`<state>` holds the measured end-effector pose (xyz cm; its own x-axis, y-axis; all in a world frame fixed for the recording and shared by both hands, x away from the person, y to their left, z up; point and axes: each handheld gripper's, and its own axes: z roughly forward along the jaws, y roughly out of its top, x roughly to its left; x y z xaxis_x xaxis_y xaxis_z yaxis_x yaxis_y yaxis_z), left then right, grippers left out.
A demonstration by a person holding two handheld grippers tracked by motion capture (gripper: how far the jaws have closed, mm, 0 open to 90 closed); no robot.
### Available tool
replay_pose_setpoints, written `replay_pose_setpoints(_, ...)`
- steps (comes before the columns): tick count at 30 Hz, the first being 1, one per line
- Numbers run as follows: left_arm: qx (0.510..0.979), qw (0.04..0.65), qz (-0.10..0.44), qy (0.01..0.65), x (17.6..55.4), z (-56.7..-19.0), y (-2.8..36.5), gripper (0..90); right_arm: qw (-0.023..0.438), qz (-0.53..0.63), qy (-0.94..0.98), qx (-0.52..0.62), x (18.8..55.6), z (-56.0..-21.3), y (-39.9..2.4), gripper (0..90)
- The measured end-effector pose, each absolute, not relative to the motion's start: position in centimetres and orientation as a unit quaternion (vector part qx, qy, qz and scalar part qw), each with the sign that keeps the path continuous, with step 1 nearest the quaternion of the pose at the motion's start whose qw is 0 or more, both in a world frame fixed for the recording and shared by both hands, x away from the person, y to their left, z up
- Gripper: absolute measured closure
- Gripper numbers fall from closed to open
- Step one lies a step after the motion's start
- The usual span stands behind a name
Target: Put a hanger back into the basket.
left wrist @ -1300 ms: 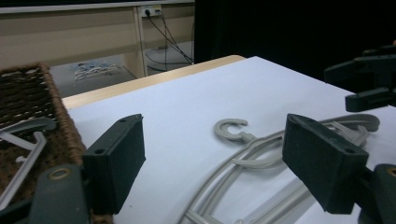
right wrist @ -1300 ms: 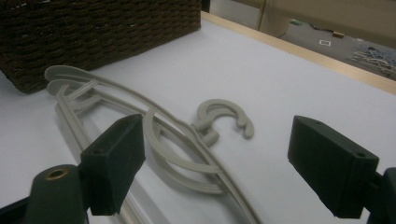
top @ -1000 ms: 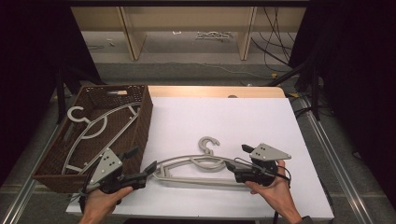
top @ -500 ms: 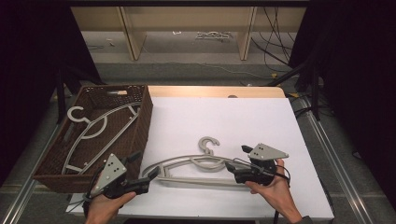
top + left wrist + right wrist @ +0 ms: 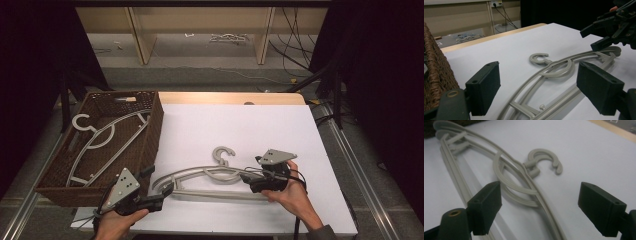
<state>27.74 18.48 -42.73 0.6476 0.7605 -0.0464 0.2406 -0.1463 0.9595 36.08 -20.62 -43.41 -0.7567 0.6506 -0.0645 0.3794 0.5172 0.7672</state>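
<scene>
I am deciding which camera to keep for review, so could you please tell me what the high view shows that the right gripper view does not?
The high view alone takes in the wicker basket with a hanger lying in it, both hands, and the left gripper near the left end of the hangers on the table. The right gripper view alone reveals that these are two stacked hangers, with doubled hooks. Both show the right gripper, open over the hangers' right end, and the white table.

Two grey hangers (image 5: 524, 182) lie stacked on the white table (image 5: 599, 152). The right gripper (image 5: 539, 207) hovers just above them. Its jaws stand apart, just closing slightly, gripping nothing.
</scene>
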Motion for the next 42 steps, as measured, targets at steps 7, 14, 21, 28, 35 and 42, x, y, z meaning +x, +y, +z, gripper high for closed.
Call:
replay_pose_setpoints(7,0.721,0.553,0.232,0.347,27.7,-42.8,18.4,19.0,0.162,0.341,0.882,0.281,37.9,-43.8,-20.4,34.9)
replay_pose_setpoints(14,0.723,0.553,0.230,0.344,27.8,-42.9,18.3,19.0,0.149,0.299,0.901,0.276,38.9,-44.2,-19.8,47.2)
replay_pose_setpoints(21,0.727,0.548,0.228,0.345,27.8,-42.9,18.3,19.0,0.130,0.260,0.923,0.254,39.6,-44.9,-19.1,57.3)
replay_pose_setpoints(28,0.727,0.548,0.228,0.345,27.8,-42.9,18.4,19.1,0.116,0.229,0.939,0.231,40.0,-45.5,-18.5,64.3)
replay_pose_setpoints(35,0.723,0.555,0.224,0.346,28.0,-43.0,18.3,19.3,0.112,0.209,0.946,0.219,40.6,-46.0,-18.4,70.2)
replay_pose_setpoints(42,0.730,0.547,0.218,0.347,28.0,-43.0,18.3,20.0,0.121,0.201,0.953,0.190,40.8,-45.8,-18.3,79.5)
